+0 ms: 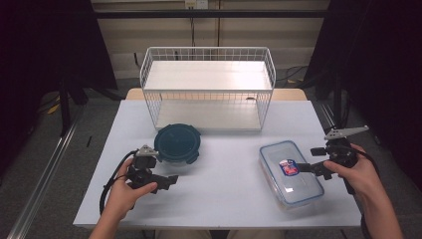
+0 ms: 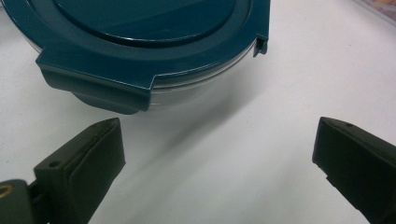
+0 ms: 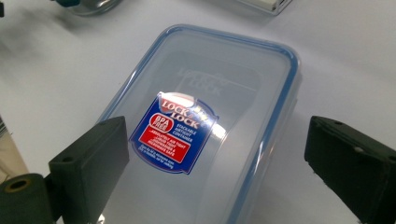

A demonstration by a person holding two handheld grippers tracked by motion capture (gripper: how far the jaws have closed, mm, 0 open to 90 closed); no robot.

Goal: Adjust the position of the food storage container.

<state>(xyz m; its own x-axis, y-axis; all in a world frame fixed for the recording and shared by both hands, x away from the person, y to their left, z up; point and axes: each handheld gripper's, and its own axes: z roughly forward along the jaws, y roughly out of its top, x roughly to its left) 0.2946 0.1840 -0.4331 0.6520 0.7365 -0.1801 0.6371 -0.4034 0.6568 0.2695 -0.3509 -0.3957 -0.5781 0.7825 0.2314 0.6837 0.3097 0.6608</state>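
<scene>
The round bowl point(image 1: 177, 143) with the teal lid sits on the counter point(image 1: 224, 184) just in front of the wire rack point(image 1: 208, 88). In the left gripper view its far side is cut off by the top edge, and the clear body under the lid is hard to make out. The left gripper point(image 1: 166, 181) lies near its front left, jaws spread wide and gripping nothing, with bare counter between them. The box point(image 1: 290, 173) lies flat at the right, its long axis running from near right to far left, label point(image 1: 288, 168) up; its near end is cut off in the right gripper view. The right gripper point(image 1: 304, 168) hovers at its right edge, jaws wide apart, pointing left across the lid, holding nothing.
</scene>
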